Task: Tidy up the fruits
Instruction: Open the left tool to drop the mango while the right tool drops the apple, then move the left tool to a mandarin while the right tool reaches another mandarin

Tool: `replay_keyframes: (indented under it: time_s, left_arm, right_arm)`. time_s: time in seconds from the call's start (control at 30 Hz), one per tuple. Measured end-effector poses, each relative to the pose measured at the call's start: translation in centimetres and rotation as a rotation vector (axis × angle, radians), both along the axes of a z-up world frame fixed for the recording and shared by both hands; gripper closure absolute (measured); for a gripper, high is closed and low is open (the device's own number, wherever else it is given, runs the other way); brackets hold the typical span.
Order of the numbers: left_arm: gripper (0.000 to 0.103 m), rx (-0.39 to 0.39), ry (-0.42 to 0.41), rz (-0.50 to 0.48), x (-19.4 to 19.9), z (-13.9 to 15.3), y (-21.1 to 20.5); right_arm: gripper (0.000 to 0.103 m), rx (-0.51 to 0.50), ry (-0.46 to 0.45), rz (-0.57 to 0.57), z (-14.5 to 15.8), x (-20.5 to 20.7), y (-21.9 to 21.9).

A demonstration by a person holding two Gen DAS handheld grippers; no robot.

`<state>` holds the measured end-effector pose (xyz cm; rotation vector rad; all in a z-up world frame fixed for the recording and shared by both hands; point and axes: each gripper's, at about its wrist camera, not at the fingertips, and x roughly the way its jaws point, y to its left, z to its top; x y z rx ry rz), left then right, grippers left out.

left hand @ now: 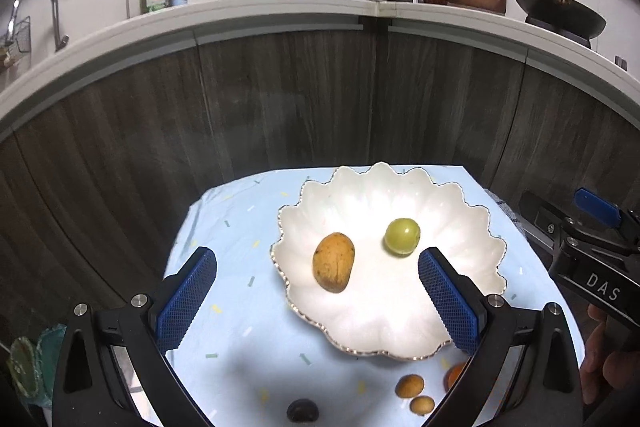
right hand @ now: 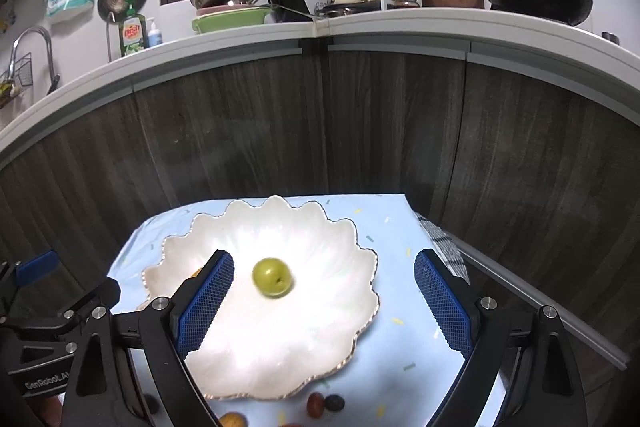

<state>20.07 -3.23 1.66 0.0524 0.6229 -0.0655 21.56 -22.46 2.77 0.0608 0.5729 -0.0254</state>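
Note:
A white scalloped plate rests on a light blue cloth. On it lie a yellow-orange mango and a round green fruit; the mango is almost hidden behind a finger in the right wrist view. My left gripper hovers open above the plate's near side, empty. My right gripper also stands open and empty over the plate's right part. Small fruits lie on the cloth in front of the plate: two tan ones, a dark one, a red one and a purple one.
Dark wood cabinet fronts rise just behind the small table. Above them a countertop holds pans, dishes and a wok. A checked cloth lies off the table's right edge. The right gripper's body shows at the left wrist view's right side.

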Motion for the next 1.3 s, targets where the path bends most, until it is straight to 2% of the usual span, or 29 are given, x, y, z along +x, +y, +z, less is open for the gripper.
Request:
replay_keyframes:
  time_s: [0.13,0.63,0.77,1.1,1.3]
  left_arm:
    - [0.000,0.022,-0.018,0.000,-1.6,0.5,-0.1]
    - [0.000,0.016,-0.045,-0.029,-5.8,-0.2,-0.1]
    - [0.000,0.024,-0.001,-0.085,-6.2,-0.7,-0.5]
    - [0.000,-0.009,0.017,-0.073,-7.6,-1.6,-0.1]
    - [0.000,0.008,0.010,-0.044,-8.4,-2.5,-0.2]
  right_arm:
    - [0.010,0.003,-0.001,-0.001,0.2,-1.5,0.0]
    - [0.010,0.004,0.021,0.025,-0.4,-5.1,0.1]
    - [0.010,0.001,0.035,0.029,-1.0,-5.7,0.2]
    - [0.010,-0.004,0.069,0.035,-2.6,-6.8,0.2]
    - [0.010,-0.014,0.095,0.045,-3.8,-7.3,0.2]
